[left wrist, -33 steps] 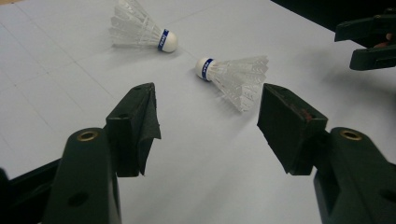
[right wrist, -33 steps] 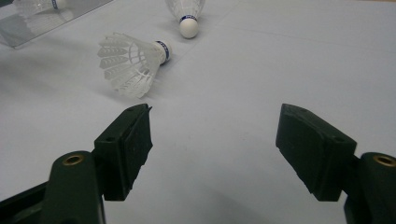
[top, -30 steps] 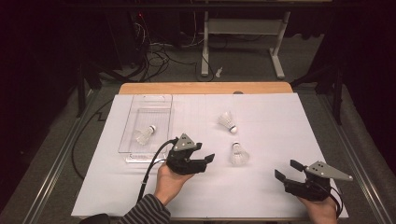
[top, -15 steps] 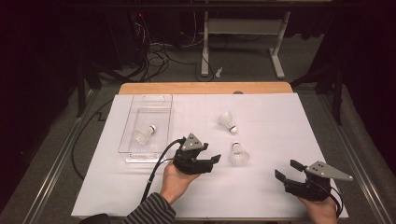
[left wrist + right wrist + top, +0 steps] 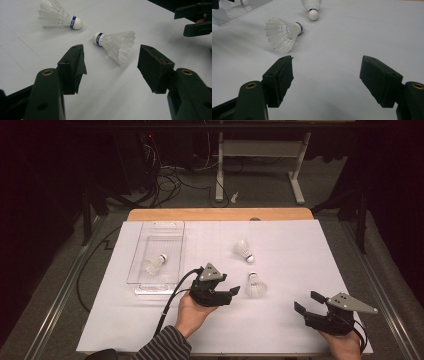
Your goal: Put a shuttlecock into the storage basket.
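Left gripper view: left gripper (image 5: 111, 65) released, jaws wide, nothing between them. At twelve o'clock lies a white feathered shuttlecock (image 5: 116, 45) with blue cork band, its lettering too small to read. At one o'clock of the right gripper (image 5: 310, 302), equally released, spreads white paper (image 5: 300, 250).

the right gripper (image 5: 325, 75) is holding its jaws wide apart over bare white table paper (image 5: 352, 35). ahead and left of it a shuttlecock (image 5: 283, 33) is lying on its side. farther ahead a second shuttlecock (image 5: 312, 8) is resting, cork toward the gripper.
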`<action>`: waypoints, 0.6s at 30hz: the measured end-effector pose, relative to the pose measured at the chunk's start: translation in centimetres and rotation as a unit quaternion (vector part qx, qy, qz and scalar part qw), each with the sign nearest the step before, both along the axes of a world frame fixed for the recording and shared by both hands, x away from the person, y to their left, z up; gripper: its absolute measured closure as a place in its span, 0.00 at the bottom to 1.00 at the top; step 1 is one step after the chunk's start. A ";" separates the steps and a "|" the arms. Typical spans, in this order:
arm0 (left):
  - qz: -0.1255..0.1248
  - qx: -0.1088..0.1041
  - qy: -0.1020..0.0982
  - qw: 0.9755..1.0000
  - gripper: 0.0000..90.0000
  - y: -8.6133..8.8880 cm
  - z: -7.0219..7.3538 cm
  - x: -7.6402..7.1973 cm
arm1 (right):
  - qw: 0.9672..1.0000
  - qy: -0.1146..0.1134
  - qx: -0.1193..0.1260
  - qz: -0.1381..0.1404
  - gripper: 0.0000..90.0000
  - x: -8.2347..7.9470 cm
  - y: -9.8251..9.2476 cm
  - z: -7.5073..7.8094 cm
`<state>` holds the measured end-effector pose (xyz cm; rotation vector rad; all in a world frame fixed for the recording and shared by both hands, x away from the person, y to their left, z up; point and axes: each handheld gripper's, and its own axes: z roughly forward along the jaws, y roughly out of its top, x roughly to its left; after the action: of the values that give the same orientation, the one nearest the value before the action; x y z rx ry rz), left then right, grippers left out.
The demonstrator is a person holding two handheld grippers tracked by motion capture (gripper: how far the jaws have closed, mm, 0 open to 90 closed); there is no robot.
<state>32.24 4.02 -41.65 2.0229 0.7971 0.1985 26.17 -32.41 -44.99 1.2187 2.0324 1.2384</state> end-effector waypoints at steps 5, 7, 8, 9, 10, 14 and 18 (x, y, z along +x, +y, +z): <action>-0.003 0.002 0.003 1.000 0.44 -0.4 0.0 0.1 | 1.000 0.000 0.000 0.000 0.31 0.0 0.0 0.0; -0.004 0.002 0.004 1.000 0.44 -0.6 0.0 0.1 | 1.000 0.000 0.000 0.000 0.31 0.0 0.0 0.0; -0.006 0.003 0.005 1.000 0.44 -0.6 0.1 0.2 | 1.000 0.000 0.000 0.000 0.30 0.0 0.0 0.0; -0.006 0.004 0.005 1.000 0.44 -0.7 0.1 0.2 | 1.000 -0.001 0.000 0.000 0.30 0.0 0.0 0.0; -0.006 0.004 0.006 1.000 0.44 -0.8 0.1 0.2 | 1.000 -0.001 0.000 0.000 0.30 0.0 0.0 0.0; -0.009 0.007 0.009 1.000 0.44 -1.1 0.1 0.3 | 1.000 0.000 0.001 0.000 0.31 0.0 0.0 0.0; -0.013 0.011 0.010 1.000 0.44 -1.5 0.2 0.4 | 1.000 -0.002 0.000 0.001 0.30 0.0 -0.1 0.0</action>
<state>32.64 2.55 -41.42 2.0571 0.7823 0.1733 26.20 -32.46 -44.99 1.2152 2.0305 1.2411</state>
